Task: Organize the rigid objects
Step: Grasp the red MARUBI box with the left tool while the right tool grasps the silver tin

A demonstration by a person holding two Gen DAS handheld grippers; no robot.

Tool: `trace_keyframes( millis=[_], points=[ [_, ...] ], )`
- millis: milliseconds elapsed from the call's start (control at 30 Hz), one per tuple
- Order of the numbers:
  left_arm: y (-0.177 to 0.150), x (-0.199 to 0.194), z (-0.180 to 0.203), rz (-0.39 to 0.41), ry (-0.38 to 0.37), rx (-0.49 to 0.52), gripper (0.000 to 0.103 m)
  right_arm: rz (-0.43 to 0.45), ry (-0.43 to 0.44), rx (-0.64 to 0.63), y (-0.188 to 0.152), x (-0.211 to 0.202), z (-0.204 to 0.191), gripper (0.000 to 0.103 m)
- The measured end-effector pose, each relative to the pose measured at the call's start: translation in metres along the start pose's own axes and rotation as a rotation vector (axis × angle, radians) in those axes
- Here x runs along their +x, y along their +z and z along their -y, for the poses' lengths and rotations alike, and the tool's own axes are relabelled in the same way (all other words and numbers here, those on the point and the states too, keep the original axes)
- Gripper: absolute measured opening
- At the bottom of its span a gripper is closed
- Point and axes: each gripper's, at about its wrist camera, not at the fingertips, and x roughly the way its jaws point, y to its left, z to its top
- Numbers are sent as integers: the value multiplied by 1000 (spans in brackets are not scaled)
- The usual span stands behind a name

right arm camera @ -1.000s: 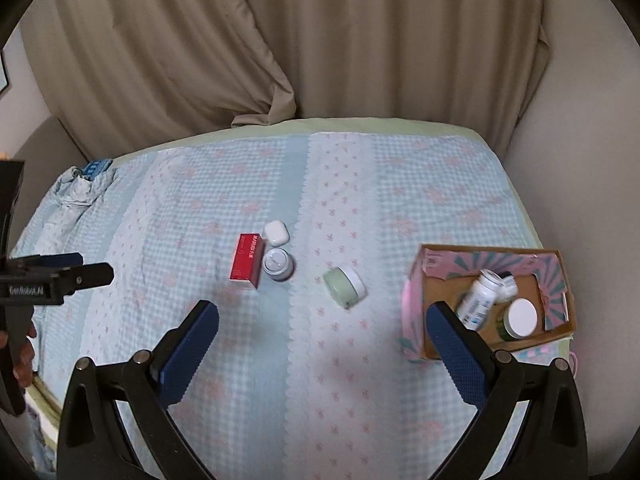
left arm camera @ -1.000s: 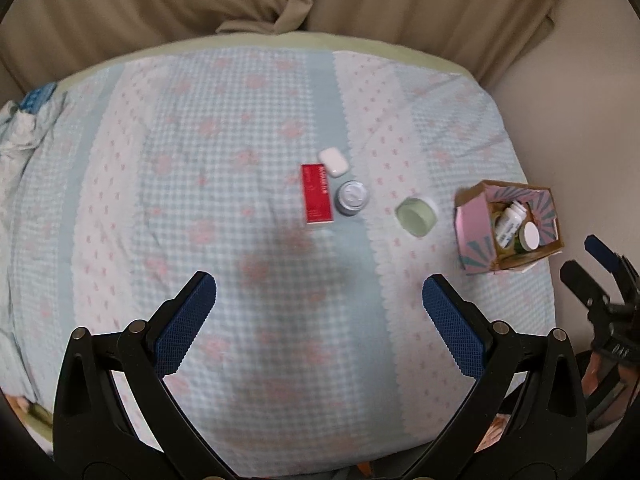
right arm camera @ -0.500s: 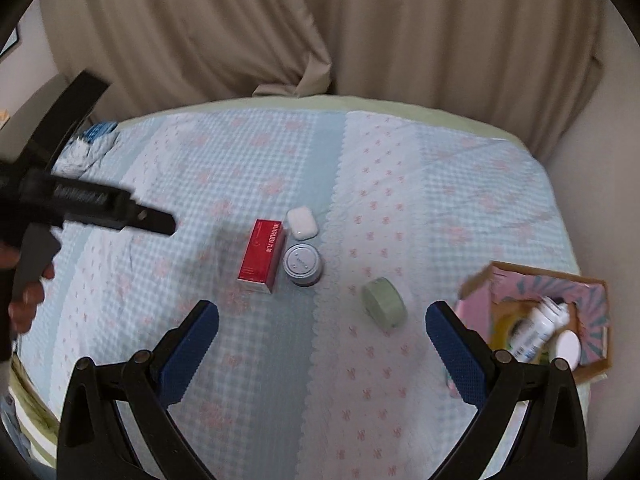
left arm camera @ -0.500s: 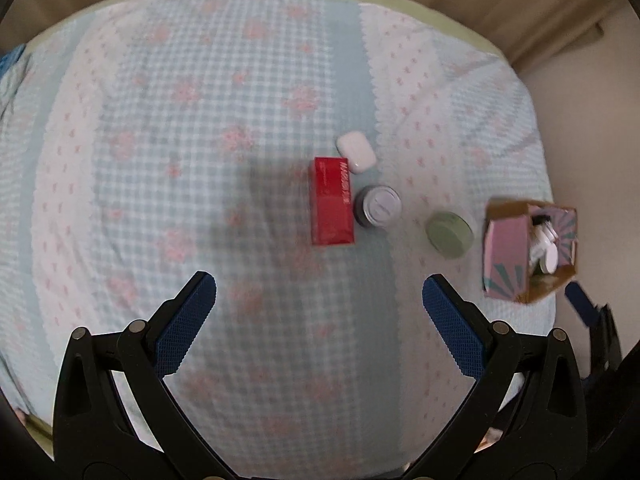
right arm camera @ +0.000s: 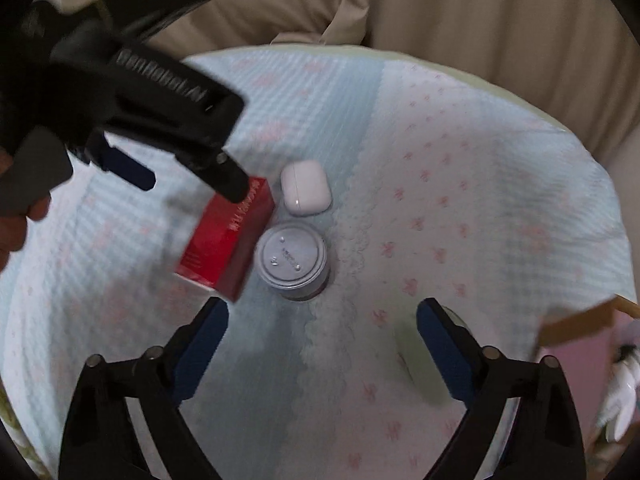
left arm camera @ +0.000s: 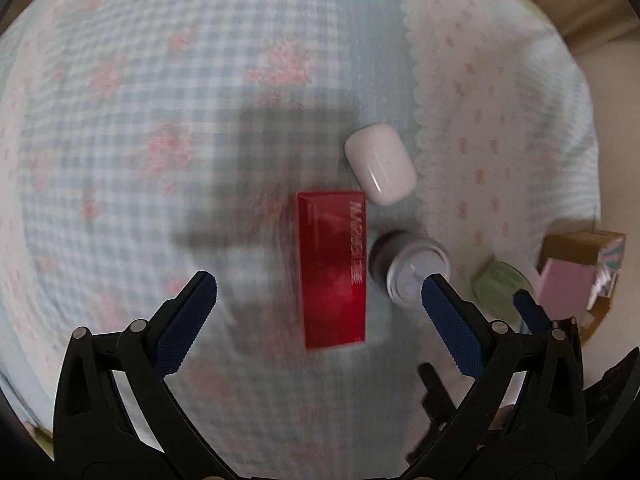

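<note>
1. The left wrist view looks almost straight down on the bed (left arm camera: 120,120) with its blue and pink cloth. The left tool (left arm camera: 316,300) has its jaws wide, with nothing pressed by them. The red box (left arm camera: 332,268) lies flat between the blue pads (left arm camera: 184,324). A white case (left arm camera: 380,164) sits just past the box. A silver jar (left arm camera: 412,264) stands just beside the box, partly behind the right pad. Only this view shows the green jar (left arm camera: 500,284) clearly, near the pink box (left arm camera: 568,292) at the edge. A bit of the right tool (left arm camera: 528,312) peeks in there.

2. The right wrist view shows the right tool (right arm camera: 320,344) with its jaws closing and nothing between them. The silver jar (right arm camera: 294,260) stands just ahead of it. Only here can the left tool (right arm camera: 188,176) be seen from the outside, over the red box (right arm camera: 228,240), with a hand (right arm camera: 16,220) holding it. The white case (right arm camera: 306,188) is near the jar. Curtains (right arm camera: 440,12) hang behind the bed (right arm camera: 480,160).
</note>
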Motion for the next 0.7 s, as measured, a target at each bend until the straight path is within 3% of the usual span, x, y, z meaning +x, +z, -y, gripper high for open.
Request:
trace_keyframes(
  millis=[267,367,533,633,700],
  points=[
    [9,34,-4,-45,8,-40,89,20,47,-37,1,38,-7,85],
    [11,41,-4,-60,-1,-50,84,25,67,-56,3,46,-10,75],
    [9,58,6,-110,5,-29,53,23,62,-102,10,63,-12,70],
    [6,64,15,-110,46,20,51,17,66,-116,13,69,-12,68],
    [5,66,18,-107,54,31,49,16,91,-126,14,70,-14,54]
  ],
)
